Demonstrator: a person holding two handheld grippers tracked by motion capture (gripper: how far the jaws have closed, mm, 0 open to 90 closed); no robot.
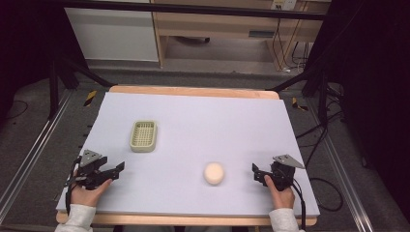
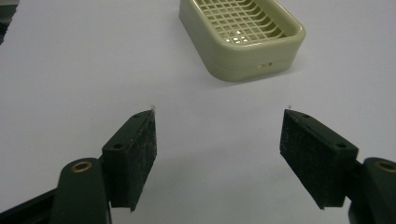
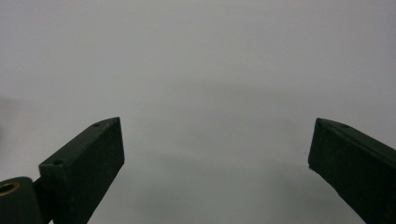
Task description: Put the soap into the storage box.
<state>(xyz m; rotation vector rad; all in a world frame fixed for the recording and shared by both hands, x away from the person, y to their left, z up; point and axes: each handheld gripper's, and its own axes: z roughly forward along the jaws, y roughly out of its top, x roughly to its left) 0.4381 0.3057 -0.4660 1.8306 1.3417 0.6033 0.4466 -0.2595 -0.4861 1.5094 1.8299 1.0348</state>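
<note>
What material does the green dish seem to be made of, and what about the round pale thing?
The green dish looks like moulded plastic, pale green with a slight gloss: smooth rounded walls and a fine grid floor. The round pale thing looks matte and cream-coloured with soft edges, perhaps a soap bar; the high view is too small to be sure.

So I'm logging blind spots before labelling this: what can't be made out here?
- Soap bar: high view, too small to show any marking.
- Soap dish: left gripper view, far end cut by the top edge.
- Right hand-held gripper: high view, jaw gap too small to judge.
</note>
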